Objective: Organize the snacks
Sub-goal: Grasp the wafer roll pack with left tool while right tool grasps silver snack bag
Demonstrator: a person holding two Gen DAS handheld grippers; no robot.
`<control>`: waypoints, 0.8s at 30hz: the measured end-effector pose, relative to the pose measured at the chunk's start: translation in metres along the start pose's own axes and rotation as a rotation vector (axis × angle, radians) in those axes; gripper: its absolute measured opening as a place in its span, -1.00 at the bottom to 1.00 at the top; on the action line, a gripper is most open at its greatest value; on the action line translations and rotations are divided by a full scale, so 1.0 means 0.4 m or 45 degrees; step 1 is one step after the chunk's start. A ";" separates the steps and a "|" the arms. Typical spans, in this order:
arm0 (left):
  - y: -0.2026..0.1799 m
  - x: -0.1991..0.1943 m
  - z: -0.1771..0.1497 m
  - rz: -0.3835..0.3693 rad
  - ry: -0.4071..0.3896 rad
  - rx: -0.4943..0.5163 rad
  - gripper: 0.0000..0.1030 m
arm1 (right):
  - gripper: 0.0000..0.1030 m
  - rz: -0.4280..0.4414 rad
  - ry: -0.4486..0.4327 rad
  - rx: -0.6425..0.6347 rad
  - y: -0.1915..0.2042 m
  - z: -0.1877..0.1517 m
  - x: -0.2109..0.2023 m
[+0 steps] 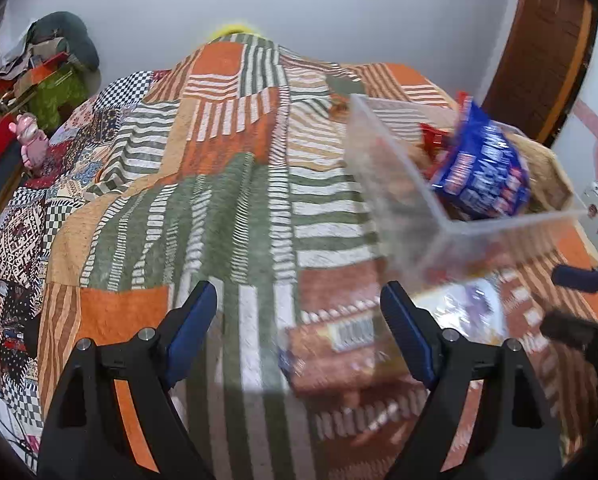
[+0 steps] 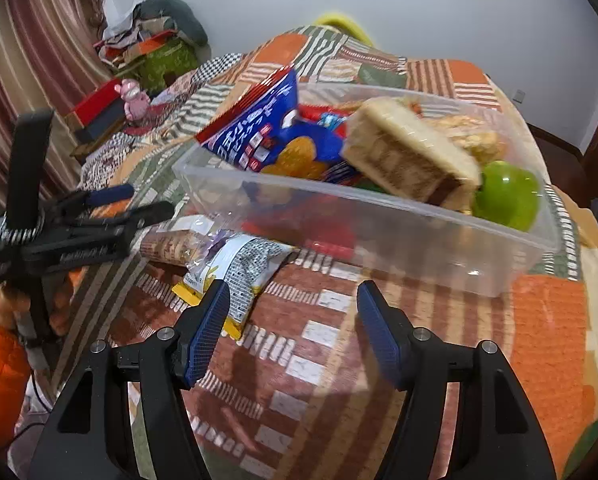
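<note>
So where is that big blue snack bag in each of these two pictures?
Left wrist view: the blue snack bag sits far right, sticking up out of the clear plastic bin.
Right wrist view: the bag is upper centre-left, at the bin's left end.
Shared landmark: the pink toy at the bed's edge.

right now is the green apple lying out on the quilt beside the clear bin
No, the green apple sits inside the clear bin, at its right end next to a wrapped cake packet.
</note>
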State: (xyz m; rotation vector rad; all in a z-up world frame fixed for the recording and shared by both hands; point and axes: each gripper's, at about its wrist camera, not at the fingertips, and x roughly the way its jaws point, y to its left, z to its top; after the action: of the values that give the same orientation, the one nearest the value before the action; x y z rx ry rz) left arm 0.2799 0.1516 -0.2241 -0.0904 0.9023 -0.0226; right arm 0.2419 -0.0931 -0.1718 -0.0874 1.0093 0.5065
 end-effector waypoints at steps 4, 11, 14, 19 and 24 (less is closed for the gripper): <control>0.017 0.034 0.001 -0.018 0.056 0.014 0.64 | 0.22 0.000 0.022 -0.011 0.014 0.002 0.019; 0.031 -0.002 -0.054 -0.073 0.084 0.024 0.64 | 0.22 0.008 0.051 -0.008 0.029 0.002 0.039; 0.027 -0.028 -0.089 -0.089 0.097 0.028 0.64 | 0.23 0.015 0.057 -0.013 0.040 0.006 0.045; 0.018 -0.069 -0.135 -0.137 0.096 0.013 0.64 | 0.27 0.024 0.072 -0.029 0.063 0.020 0.065; 0.003 -0.108 -0.148 -0.154 0.060 0.021 0.64 | 0.28 0.015 0.086 -0.044 0.082 0.029 0.092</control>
State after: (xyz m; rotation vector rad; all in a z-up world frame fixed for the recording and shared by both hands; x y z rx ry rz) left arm 0.2066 0.1511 -0.2270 -0.1293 0.9427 -0.1450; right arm 0.2522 -0.0474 -0.1908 -0.1302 1.0679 0.5351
